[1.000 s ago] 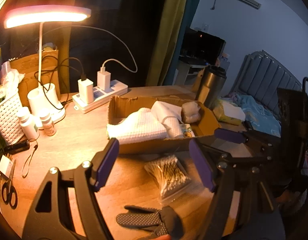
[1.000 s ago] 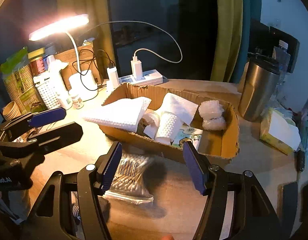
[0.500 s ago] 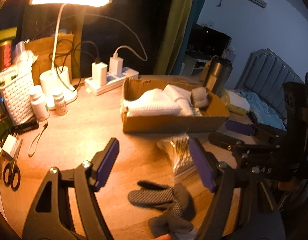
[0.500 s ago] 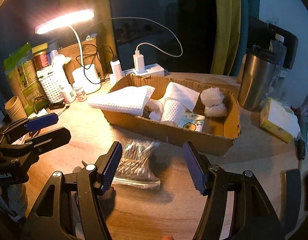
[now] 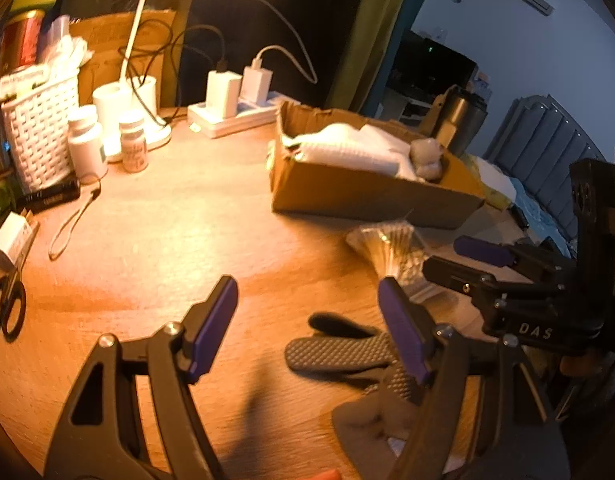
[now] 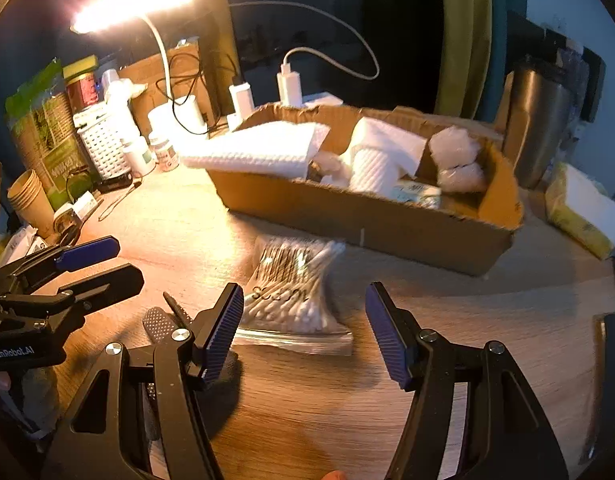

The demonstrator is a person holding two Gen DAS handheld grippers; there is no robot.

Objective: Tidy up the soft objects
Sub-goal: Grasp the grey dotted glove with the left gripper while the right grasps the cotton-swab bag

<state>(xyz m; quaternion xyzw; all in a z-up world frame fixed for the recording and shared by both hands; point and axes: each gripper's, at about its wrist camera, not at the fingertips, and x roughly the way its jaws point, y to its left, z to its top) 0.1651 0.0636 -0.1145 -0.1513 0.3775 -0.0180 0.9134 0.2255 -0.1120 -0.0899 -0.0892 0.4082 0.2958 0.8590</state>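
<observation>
Both grippers spread, empty; cotton-swab bag (image 6: 293, 292) just ahead of right fingers (image 6: 221, 330).

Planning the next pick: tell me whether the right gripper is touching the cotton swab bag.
Apart. The right wrist view shows the open right gripper short of the cotton swab bag.

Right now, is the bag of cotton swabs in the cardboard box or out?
Out: the bag of cotton swabs lies flat on the table, in front of the cardboard box.
</observation>
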